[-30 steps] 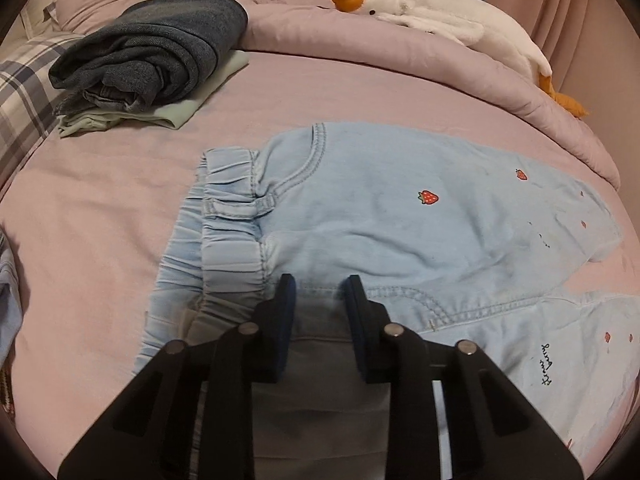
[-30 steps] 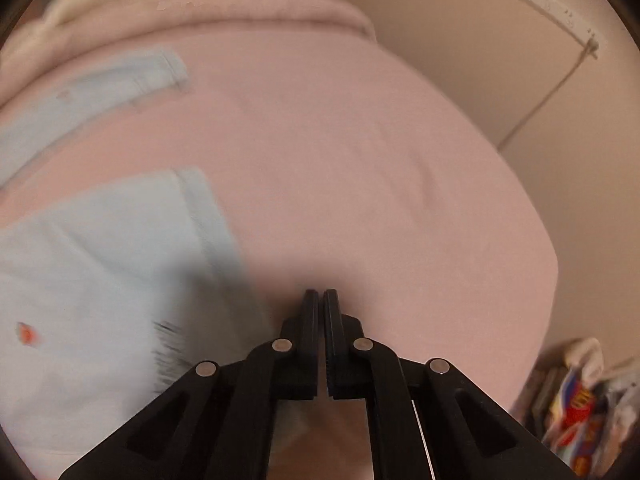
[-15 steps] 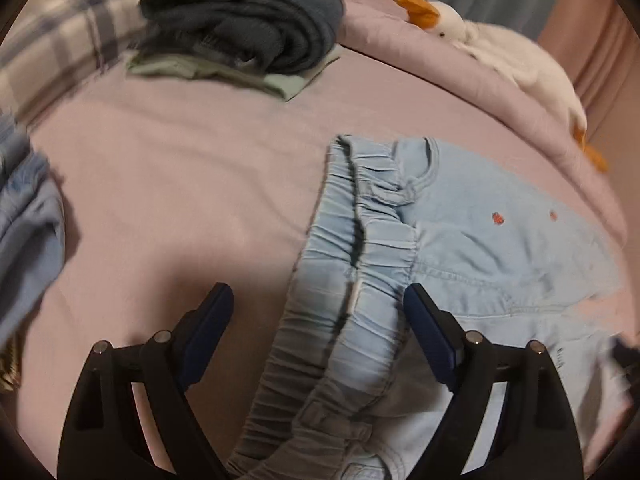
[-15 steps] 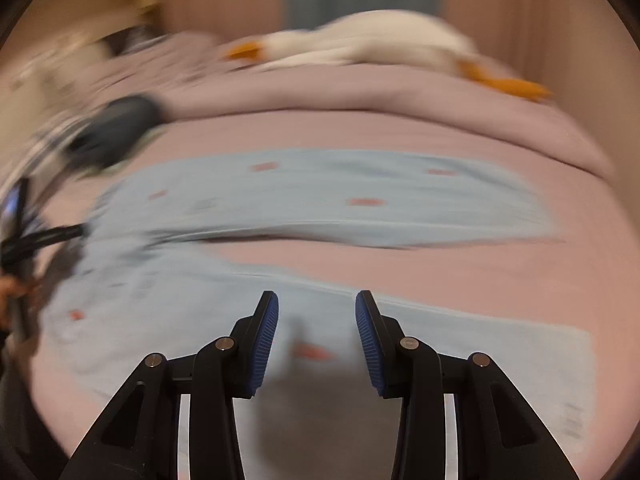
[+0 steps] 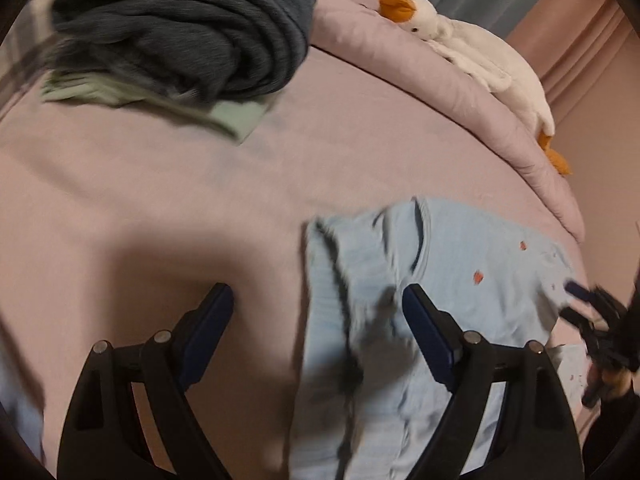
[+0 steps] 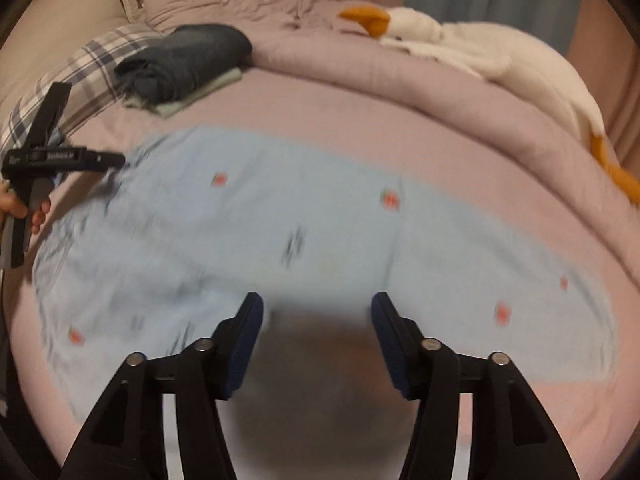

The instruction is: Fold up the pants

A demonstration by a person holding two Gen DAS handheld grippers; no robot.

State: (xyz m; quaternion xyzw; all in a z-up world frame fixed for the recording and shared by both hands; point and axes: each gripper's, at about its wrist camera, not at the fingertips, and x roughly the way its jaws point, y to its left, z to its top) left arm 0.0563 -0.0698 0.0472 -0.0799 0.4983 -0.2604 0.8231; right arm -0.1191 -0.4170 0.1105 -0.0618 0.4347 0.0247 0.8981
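Observation:
Light blue denim pants (image 6: pixel 280 216) with small red strawberries lie spread flat on the pink bed; the elastic waistband (image 5: pixel 340 288) is at the left end. My left gripper (image 5: pixel 318 320) is wide open and empty, hovering over the waistband. It also shows in the right wrist view (image 6: pixel 116 158) at the pants' left end. My right gripper (image 6: pixel 316 320) is open and empty above the near edge of the pants' middle. It also shows in the left wrist view (image 5: pixel 576 292) at the far right.
A folded dark grey garment on a pale green one (image 5: pixel 188 36) lies at the back left. A white plush goose (image 6: pixel 480 48) rests on the rolled pink duvet (image 6: pixel 400 76) at the back. A plaid pillow (image 6: pixel 92 64) is at the left.
Both grippers have opened wide. The left one swung left over the waistband. The right one turned from the bed's far end to face the pants' middle.

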